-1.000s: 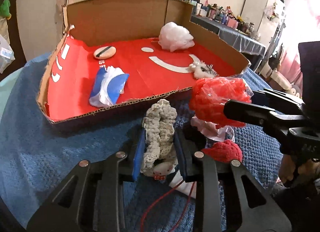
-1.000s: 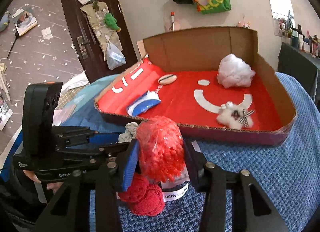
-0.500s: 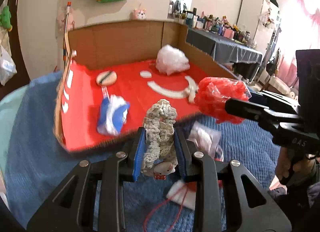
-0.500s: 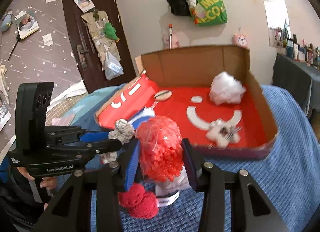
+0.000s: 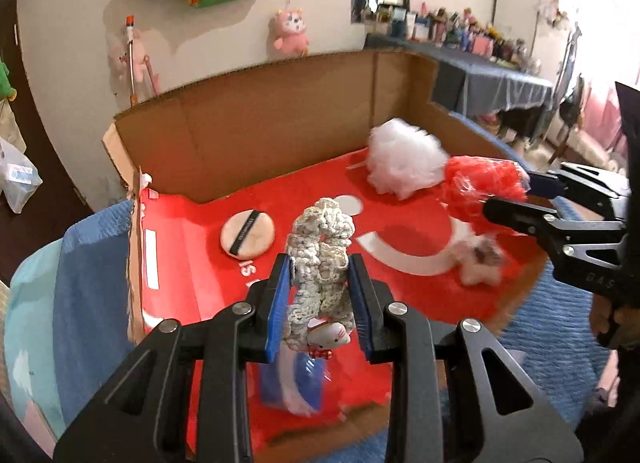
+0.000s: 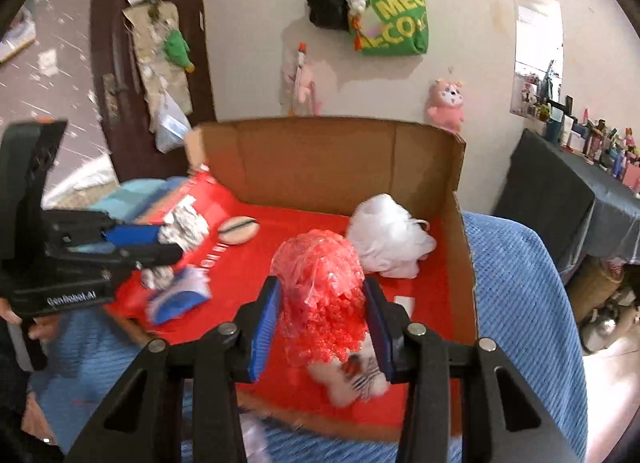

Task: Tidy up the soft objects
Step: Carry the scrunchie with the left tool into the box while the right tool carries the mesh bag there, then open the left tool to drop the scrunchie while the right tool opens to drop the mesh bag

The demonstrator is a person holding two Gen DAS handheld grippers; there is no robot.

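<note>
Soft objects: one knitted cream scrunchie [image 5: 320, 255] in left gripper [image 5: 320, 295] jaws | one bagged red frilly bundle [image 6: 320, 295] in right gripper [image 6: 320, 323] jaws | one cardboard box [image 6: 320, 159]

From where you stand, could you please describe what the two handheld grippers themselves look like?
Both are alike. The left gripper and the right gripper have glossy black plastic linkage arms with triangular cut-outs and silver pivot bolts. Each finger carries a flat, ribbed blue pad. The left one's black body shows white "GenRobot.AI" lettering in the right wrist view.
</note>
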